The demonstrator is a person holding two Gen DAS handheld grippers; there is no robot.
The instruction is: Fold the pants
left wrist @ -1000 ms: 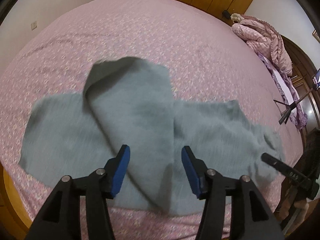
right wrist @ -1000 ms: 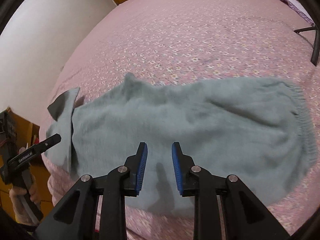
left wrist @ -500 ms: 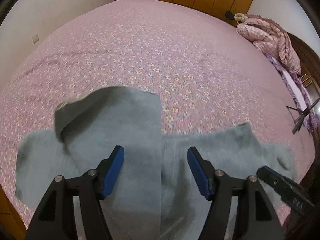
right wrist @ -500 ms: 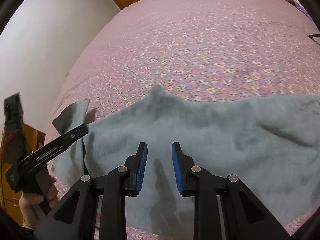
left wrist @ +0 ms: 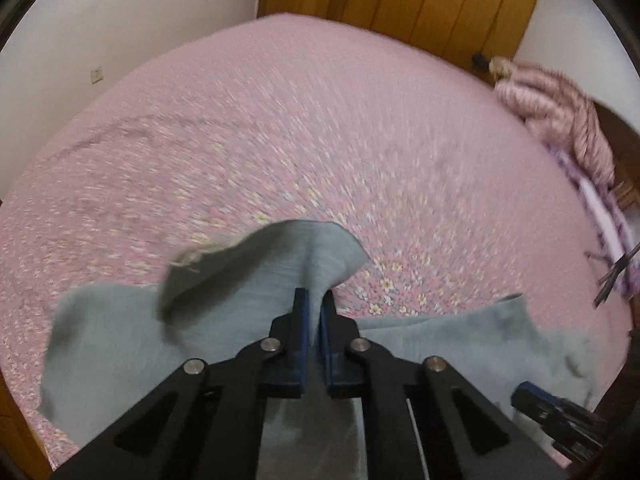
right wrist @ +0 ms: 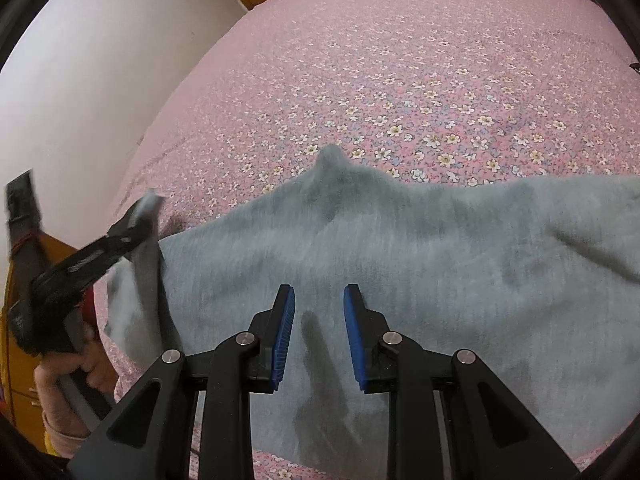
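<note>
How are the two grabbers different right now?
The left gripper has just been closing and now pinches the grey pants, with cloth bunched up between its pads; the right gripper stands open and holds nothing, with flat cloth beneath. Both have black arms and blue pads and point down at the pink flowered bed.

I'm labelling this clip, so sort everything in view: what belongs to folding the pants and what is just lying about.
Part of the job:
- grey pants
- left hand-held gripper, jaws just closed on a pant leg
- right hand-held gripper, open above the pants
- pink floral bedsheet under the pants

Lying about:
- pink quilt
- wooden wardrobe
</note>
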